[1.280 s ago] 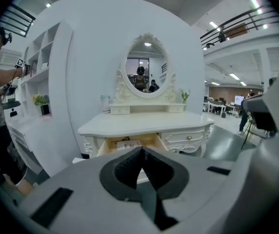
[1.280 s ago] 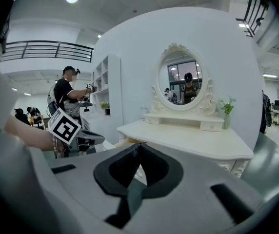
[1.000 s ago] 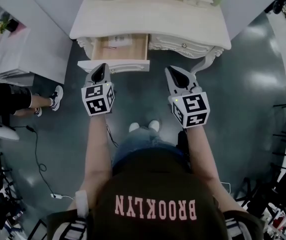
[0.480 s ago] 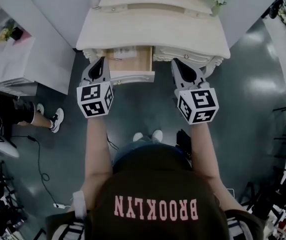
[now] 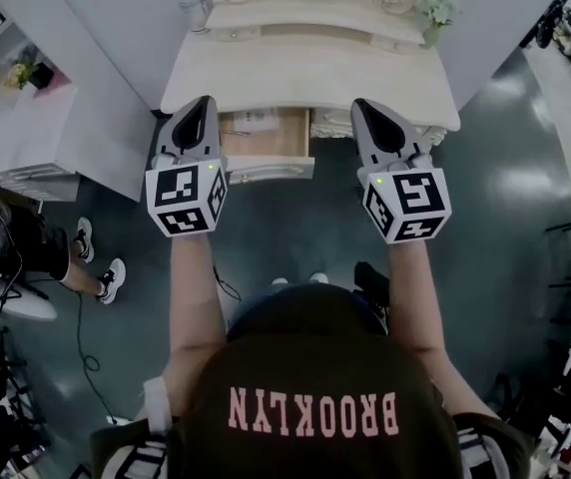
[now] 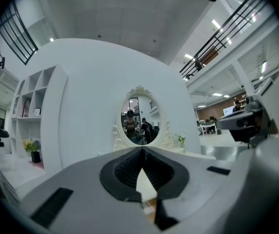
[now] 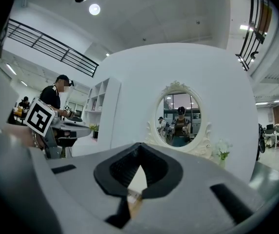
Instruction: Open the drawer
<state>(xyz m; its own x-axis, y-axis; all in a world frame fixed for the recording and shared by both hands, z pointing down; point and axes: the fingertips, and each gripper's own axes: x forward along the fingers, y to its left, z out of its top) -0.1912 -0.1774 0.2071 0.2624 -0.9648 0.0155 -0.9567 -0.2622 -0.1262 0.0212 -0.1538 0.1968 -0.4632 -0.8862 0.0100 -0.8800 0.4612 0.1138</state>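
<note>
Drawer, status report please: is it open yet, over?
Left gripper shut, empty. Right gripper shut, empty. Drawer open, pulled out of the dressing table. Nothing blocking it.

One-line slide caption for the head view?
Left tool and right tool, both shut, level before a dressing table with its drawer open.

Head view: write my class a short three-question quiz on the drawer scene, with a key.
1. True or false: the drawer is open.
2. The left gripper is: A open; B shut and empty; C shut on the drawer.
3. Fill in: at the back of the table stands an oval ____.
Key: 1 true; 2 B; 3 mirror.
</note>
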